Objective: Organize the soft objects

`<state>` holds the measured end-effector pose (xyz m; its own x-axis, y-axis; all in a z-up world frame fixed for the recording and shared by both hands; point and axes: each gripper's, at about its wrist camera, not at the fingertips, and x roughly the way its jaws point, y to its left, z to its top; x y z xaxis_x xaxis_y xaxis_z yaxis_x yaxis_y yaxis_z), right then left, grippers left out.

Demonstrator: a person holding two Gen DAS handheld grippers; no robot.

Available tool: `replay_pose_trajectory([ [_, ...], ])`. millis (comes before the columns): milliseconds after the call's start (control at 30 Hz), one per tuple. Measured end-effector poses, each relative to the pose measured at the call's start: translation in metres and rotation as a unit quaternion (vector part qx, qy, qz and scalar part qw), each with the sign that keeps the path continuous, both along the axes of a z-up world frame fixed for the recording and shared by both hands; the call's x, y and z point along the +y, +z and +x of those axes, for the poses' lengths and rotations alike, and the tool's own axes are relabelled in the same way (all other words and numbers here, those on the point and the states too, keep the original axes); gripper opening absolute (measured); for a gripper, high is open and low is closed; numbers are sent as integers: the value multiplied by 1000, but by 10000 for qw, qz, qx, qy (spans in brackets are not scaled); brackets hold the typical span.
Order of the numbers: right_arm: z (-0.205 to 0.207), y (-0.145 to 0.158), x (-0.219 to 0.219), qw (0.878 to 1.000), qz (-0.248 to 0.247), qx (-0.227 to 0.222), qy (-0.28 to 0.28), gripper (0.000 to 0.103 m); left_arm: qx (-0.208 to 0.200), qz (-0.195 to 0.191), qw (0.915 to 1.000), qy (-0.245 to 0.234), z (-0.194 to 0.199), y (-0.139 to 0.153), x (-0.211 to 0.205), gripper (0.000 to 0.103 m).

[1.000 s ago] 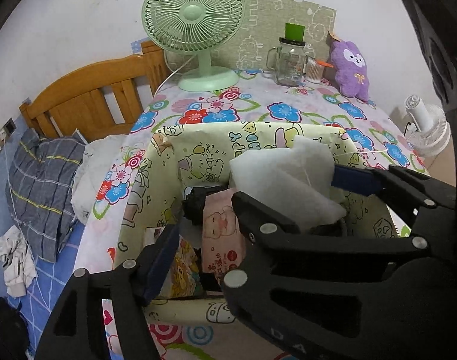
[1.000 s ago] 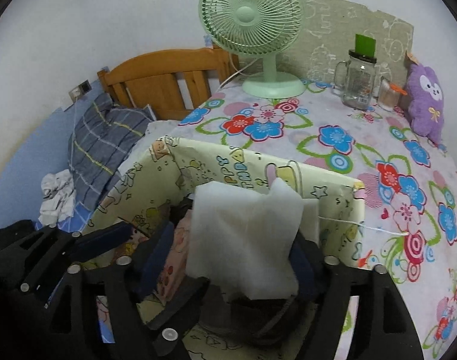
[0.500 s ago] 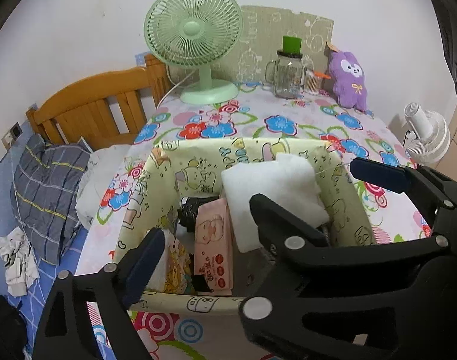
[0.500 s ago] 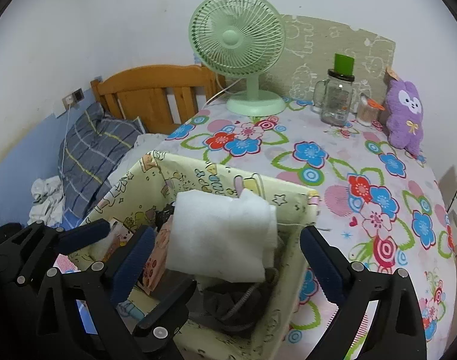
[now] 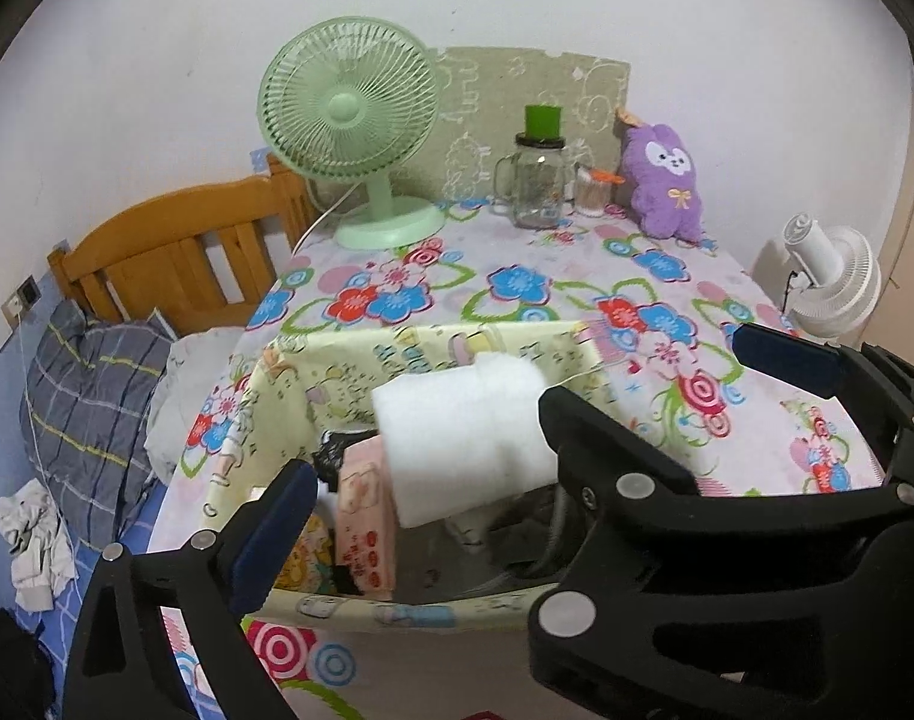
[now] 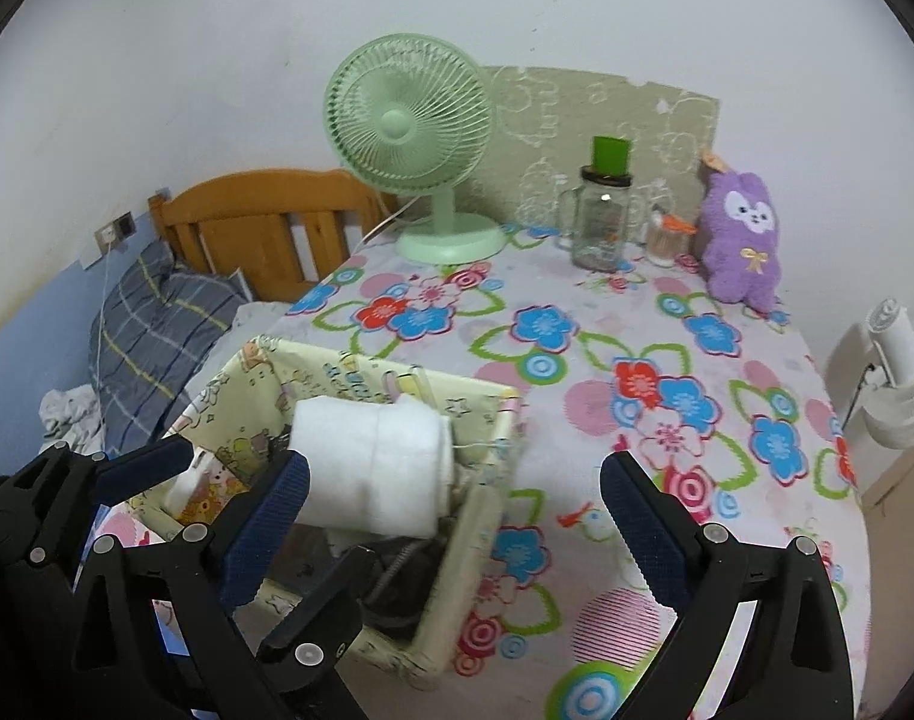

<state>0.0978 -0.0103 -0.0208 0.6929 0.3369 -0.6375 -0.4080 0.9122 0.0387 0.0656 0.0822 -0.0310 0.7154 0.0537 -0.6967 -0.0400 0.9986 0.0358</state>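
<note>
A white folded soft pad [image 5: 463, 438] lies on top of the contents of a pale yellow cartoon-print fabric bin [image 5: 432, 348] on the flowered table. It also shows in the right wrist view [image 6: 372, 468], in the bin [image 6: 487, 528]. My left gripper [image 5: 529, 450] is open and empty, held back above the bin's near side. My right gripper [image 6: 450, 534] is open and empty, to the right of the pad. A pink tissue pack [image 5: 366, 516] stands in the bin. A purple plush toy [image 5: 664, 189] sits at the table's far right.
A green desk fan [image 5: 354, 126], a glass mug jar [image 5: 538, 180] and a small cup [image 5: 592, 192] stand at the back. A white fan [image 5: 829, 276] is off the table's right edge. A wooden bed with a plaid pillow [image 5: 78, 408] lies left.
Both grippers opened, let go of the white pad and pulled back from the bin. The pad now rests in the bin.
</note>
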Motion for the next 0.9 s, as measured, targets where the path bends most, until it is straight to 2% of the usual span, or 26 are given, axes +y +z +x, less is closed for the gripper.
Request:
replay_pose_trajectory([
  [133, -6, 9, -18, 9997, 14, -111, -203, 99, -155, 51, 9998, -60, -3, 8, -15, 103],
  [567, -32, 36, -76, 9952, 84, -568, -797, 100, -558, 105, 9980, -269, -19, 34, -61, 103],
  [900, -61, 65, -119, 9867, 169, -1018, -1258, 103, -916, 44, 9951, -374, -36, 60, -90, 103],
])
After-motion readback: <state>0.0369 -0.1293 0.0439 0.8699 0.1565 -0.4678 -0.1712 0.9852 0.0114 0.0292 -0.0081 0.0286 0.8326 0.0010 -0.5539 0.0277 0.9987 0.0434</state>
